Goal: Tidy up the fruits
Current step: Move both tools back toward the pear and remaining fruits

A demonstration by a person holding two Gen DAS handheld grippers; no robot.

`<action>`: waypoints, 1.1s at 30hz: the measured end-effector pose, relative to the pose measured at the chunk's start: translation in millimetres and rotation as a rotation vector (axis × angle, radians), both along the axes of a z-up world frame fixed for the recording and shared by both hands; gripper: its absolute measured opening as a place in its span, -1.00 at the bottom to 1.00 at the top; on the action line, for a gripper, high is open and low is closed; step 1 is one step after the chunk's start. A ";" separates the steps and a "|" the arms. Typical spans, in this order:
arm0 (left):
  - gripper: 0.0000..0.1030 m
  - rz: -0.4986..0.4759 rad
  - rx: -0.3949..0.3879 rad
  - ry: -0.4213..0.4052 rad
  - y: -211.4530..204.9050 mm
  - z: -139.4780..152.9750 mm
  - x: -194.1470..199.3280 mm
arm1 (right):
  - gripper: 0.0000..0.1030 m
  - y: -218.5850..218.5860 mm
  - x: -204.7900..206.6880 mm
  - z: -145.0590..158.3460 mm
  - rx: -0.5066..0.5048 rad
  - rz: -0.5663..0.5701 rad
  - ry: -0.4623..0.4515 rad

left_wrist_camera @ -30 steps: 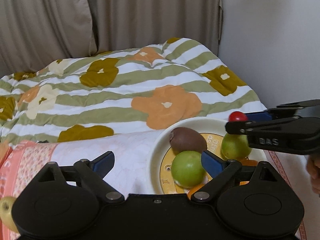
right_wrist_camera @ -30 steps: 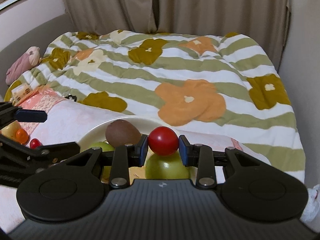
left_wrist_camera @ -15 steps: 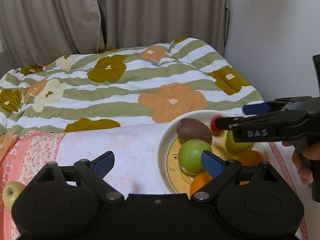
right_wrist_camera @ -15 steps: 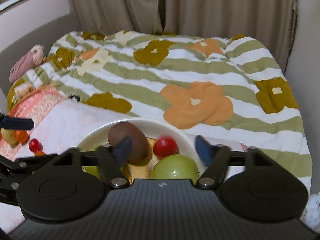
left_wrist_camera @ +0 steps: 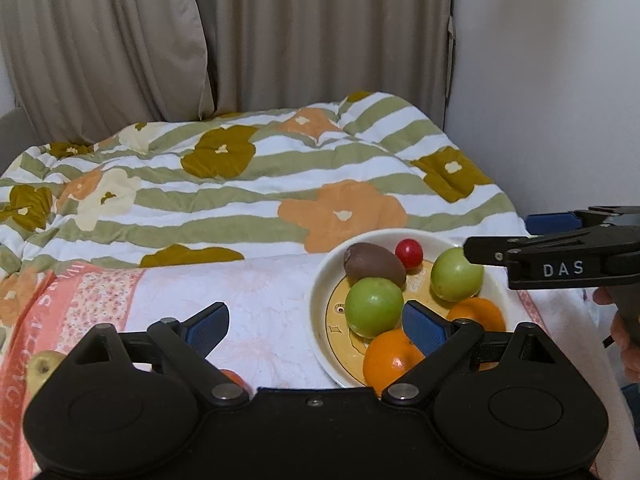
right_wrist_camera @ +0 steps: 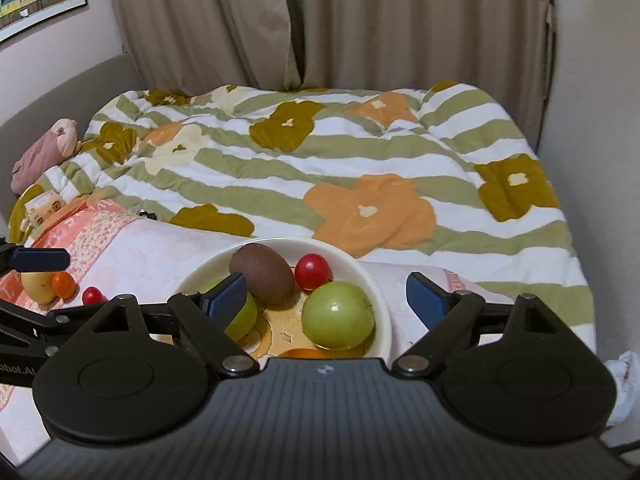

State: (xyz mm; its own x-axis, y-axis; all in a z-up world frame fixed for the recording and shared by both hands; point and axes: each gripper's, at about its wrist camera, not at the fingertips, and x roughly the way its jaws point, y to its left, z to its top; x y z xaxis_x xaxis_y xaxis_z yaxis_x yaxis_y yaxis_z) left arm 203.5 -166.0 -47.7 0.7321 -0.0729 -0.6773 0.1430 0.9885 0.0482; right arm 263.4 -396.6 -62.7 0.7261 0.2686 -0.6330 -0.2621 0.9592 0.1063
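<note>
A cream plate (left_wrist_camera: 320, 280) on a pink-white cloth holds a brown kiwi (left_wrist_camera: 374, 264), two green apples (left_wrist_camera: 374, 306), two oranges (left_wrist_camera: 390, 358) and a small red tomato (left_wrist_camera: 409, 252). My right gripper (right_wrist_camera: 326, 294) hovers over the plate's near side, its jaws opening wide with nothing pressed between them. The tomato (right_wrist_camera: 312, 270) lies free beside the kiwi (right_wrist_camera: 262, 274). My left gripper (left_wrist_camera: 316, 322) stands open above the plate's left rim, holding nothing. Left of the plate lie a yellowish fruit (right_wrist_camera: 36, 288), a small orange (right_wrist_camera: 64, 284) and another red tomato (right_wrist_camera: 93, 295).
A striped flowered quilt (right_wrist_camera: 360, 168) covers the bed behind the cloth. Curtains (right_wrist_camera: 360, 20) hang at the back and a wall (left_wrist_camera: 560, 100) closes the right side. A pink plush toy (right_wrist_camera: 44, 152) and a small box (right_wrist_camera: 42, 208) lie at far left.
My right gripper went from shut on the red tomato to wide open; the tomato now rests on the plate. Both grippers drew back and up from the plate.
</note>
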 end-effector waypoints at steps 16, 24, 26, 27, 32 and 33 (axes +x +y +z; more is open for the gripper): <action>0.97 0.031 -0.035 -0.149 41.7 57.5 -71.2 | 1.00 31.0 -87.3 70.1 -0.033 -0.074 -0.096; 0.99 0.072 -0.013 -0.183 81.2 66.1 -103.1 | 1.00 76.5 -118.1 82.7 0.000 -0.076 -0.091; 0.99 0.080 -0.009 -0.180 93.5 66.2 -107.2 | 1.00 88.7 -121.7 82.9 0.007 -0.076 -0.080; 0.99 0.084 -0.005 -0.180 100.0 66.1 -108.5 | 1.00 94.8 -122.9 82.4 0.012 -0.075 -0.073; 0.99 0.104 0.015 -0.174 132.3 61.8 -111.9 | 1.00 125.6 -128.1 76.6 0.027 -0.074 -0.037; 0.99 0.106 0.015 -0.169 137.7 59.9 -111.2 | 1.00 131.5 -128.6 74.8 0.029 -0.073 -0.032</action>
State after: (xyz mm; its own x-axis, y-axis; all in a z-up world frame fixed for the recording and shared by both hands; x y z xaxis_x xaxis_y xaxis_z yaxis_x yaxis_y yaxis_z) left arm 92.2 -28.3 12.2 0.8387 0.0195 -0.5443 0.0268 0.9967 0.0771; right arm 134.8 -265.1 12.1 0.7639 0.2321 -0.6022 -0.1954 0.9725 0.1270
